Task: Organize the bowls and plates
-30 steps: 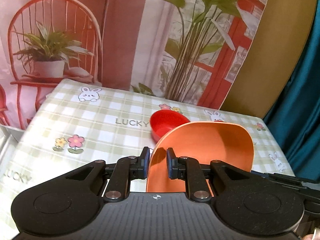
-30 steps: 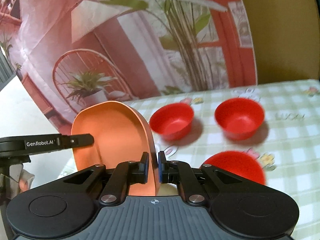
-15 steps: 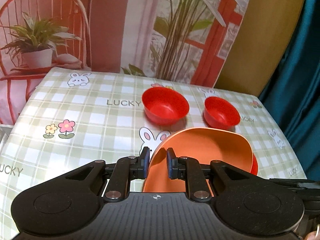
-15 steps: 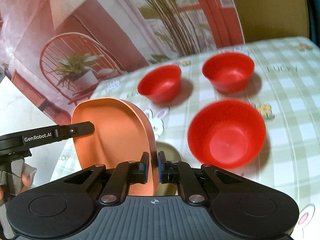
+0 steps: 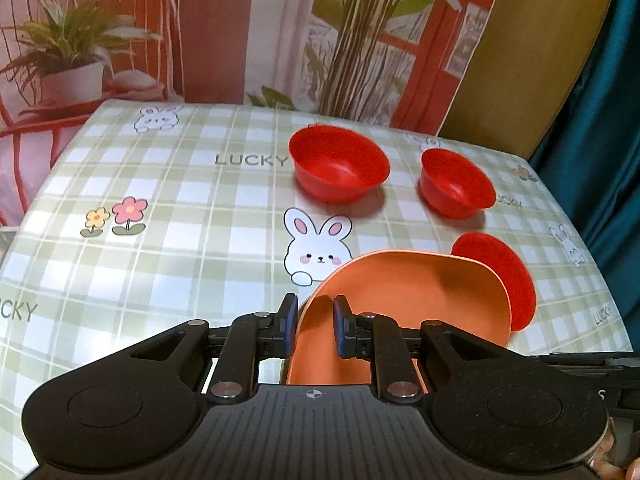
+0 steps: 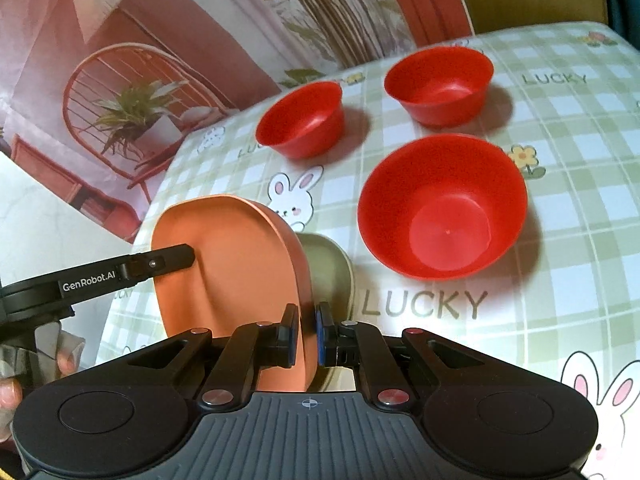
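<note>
Both grippers hold one orange plate (image 5: 420, 300), tilted on edge above the table. My left gripper (image 5: 314, 328) is shut on its near rim. My right gripper (image 6: 307, 334) is shut on the opposite rim of the orange plate (image 6: 228, 272). In the right wrist view a left finger (image 6: 172, 258) reaches onto the plate's face. A pale green plate (image 6: 332, 264) lies flat on the cloth just beyond and below the orange one. Three red bowls stand upright: a large one (image 6: 444, 204) nearest, two smaller ones (image 6: 302, 118) (image 6: 440, 84) farther back.
The table wears a green checked cloth (image 5: 180, 240) with rabbits, flowers and "LUCKY" print. A printed backdrop (image 5: 240, 20) hangs behind it and a teal curtain (image 5: 600, 140) at the right. A person's hand (image 6: 8, 396) shows at the lower left.
Both grippers have sunk towards the table with the orange plate and tipped downward. More of the cloth and all three bowls show now, and the green plate has appeared beneath.
</note>
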Available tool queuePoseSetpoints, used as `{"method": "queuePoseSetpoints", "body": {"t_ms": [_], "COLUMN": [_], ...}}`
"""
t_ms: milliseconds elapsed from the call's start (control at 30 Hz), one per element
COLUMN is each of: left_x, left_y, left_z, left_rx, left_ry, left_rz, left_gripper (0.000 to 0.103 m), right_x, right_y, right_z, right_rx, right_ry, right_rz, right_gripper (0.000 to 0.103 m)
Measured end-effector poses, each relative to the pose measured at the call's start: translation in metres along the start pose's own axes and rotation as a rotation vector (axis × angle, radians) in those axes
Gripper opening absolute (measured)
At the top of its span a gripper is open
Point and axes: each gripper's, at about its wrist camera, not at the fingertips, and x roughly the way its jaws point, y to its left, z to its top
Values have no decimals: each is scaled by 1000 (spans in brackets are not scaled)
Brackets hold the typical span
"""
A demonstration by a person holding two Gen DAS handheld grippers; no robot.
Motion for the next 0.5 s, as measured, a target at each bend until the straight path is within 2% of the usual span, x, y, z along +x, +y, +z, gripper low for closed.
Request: {"method": "queuePoseSetpoints", "body": {"t_ms": [500], "left_x": [23], "left_y": [-2], "left_z": [-9], "left_rx": [46], "left_ry": [35], "left_rz": [63], "left_gripper": [19], "right_x": [12], "right_y": [-6], "right_z": [-1], "right_rx": [-1], "right_ry": [15], "right_rz": [-9], "right_gripper": [9]}}
